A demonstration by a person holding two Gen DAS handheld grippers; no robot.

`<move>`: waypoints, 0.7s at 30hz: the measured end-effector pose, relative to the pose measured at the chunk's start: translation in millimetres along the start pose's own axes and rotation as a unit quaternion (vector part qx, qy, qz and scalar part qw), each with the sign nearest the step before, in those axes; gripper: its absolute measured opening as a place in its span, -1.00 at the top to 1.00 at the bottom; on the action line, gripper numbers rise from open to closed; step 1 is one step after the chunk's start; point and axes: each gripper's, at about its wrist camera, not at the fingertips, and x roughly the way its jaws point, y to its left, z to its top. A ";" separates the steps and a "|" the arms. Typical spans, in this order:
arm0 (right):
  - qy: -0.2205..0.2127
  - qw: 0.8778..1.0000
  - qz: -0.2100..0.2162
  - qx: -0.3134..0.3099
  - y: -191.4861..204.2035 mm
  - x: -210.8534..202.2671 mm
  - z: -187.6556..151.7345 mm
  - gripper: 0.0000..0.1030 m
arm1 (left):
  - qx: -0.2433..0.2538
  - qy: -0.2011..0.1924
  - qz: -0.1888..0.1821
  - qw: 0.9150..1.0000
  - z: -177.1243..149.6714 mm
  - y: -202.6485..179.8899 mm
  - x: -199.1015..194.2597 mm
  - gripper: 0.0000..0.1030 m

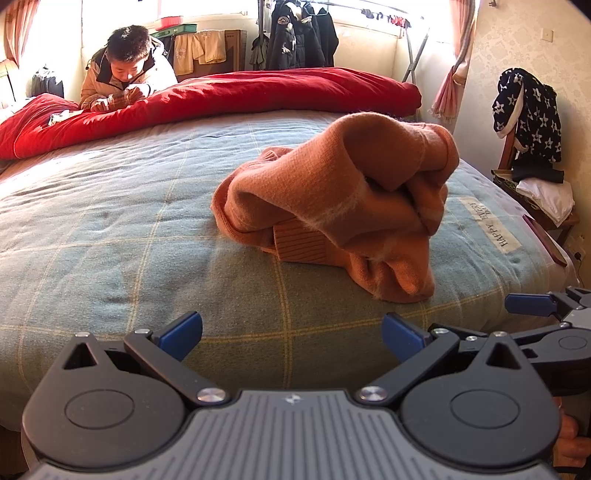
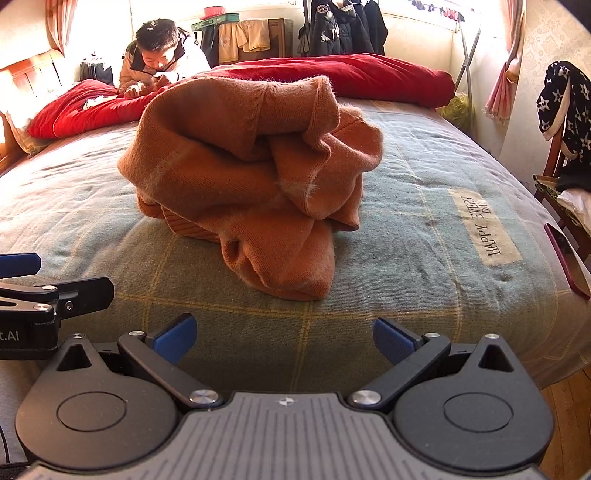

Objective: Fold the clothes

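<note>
The orange sweater [image 2: 251, 184] lies crumpled on the bed [image 2: 424, 206], no clear long axis, both the left gripper [image 1: 291, 334] and the right gripper [image 2: 284, 338] with jaws apart, near it.

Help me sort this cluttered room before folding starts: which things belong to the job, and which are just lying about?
For the job:
orange sweater, crumpled on the bed cover
left gripper, open
right gripper, open

Just lying about:
red quilt
star-print garment on the chair
dark jackets hanging
phone at the bed edge
person leaning on the quilt
</note>
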 end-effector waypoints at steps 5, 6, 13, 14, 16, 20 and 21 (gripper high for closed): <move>0.001 1.000 -0.001 0.000 0.7 1.1 1.1 -1.00 | -0.002 0.001 0.001 1.000 0.4 1.2 0.8 -0.99; 0.002 1.000 -0.001 0.000 0.8 1.6 1.6 -1.00 | -0.002 0.001 0.001 1.000 0.6 1.1 0.7 -0.99; 0.006 1.000 -0.003 0.001 2.2 3.6 3.4 -1.00 | -0.001 0.003 -0.001 1.000 0.8 1.8 2.1 -0.99; 0.007 1.000 -0.003 0.000 2.3 3.8 3.8 -1.00 | -0.001 0.003 -0.001 1.000 1.0 2.2 2.4 -0.99; 0.007 1.000 -0.004 0.000 2.9 4.3 4.3 -1.00 | -0.001 0.004 -0.003 1.000 1.3 2.7 2.5 -0.99; 0.008 1.000 -0.004 -0.001 4.4 5.0 5.6 -1.00 | -0.001 0.003 -0.003 1.000 1.0 2.9 2.7 -0.99; 0.007 1.000 -0.003 -0.002 4.8 5.0 5.7 -1.00 | 0.000 0.002 -0.003 1.000 0.9 2.9 2.5 -0.99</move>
